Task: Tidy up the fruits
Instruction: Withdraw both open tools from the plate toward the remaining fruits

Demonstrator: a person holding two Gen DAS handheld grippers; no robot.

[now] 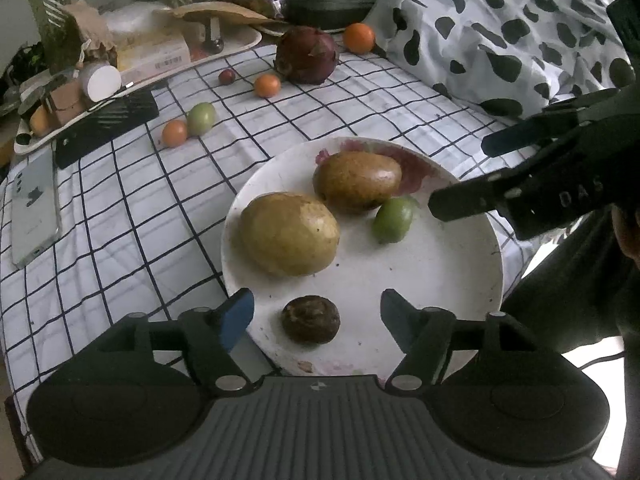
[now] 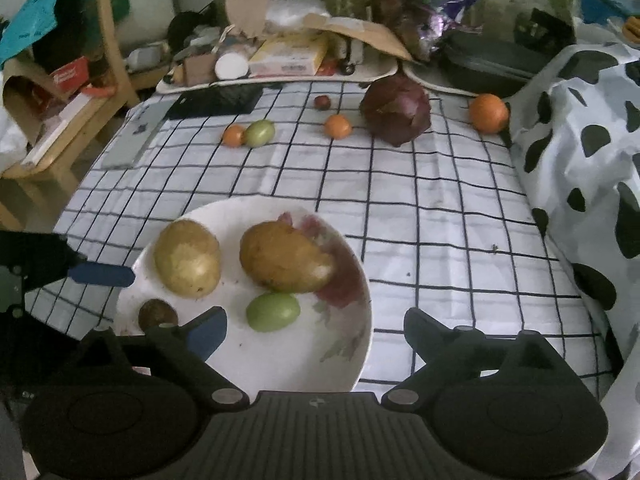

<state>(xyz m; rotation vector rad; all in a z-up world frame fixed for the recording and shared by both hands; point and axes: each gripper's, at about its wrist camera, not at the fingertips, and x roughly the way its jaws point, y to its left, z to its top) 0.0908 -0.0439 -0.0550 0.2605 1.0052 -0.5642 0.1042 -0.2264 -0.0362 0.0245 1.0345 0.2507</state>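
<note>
I see both jaws open and empty: left gripper (image 1: 316, 316) straddles a dark fruit (image 1: 311, 319), right gripper (image 2: 316, 332) near the green fruit (image 2: 273, 312) on the plate (image 2: 320, 360)

Clearly a lived-in home: grid-check tablecloth (image 2: 420, 184) strewn with loose fruit, cluttered tray (image 2: 280, 76) of boxes and paper bags along the far edge, phone (image 1: 34, 216) lying flat, cow-spotted bedding (image 1: 500, 20) bunched alongside, wooden shelf (image 2: 60, 120) crammed with household odds.

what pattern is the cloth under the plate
White tablecloth with a dark grid of thin lines, forming squares; clearest in the right wrist view.
</note>
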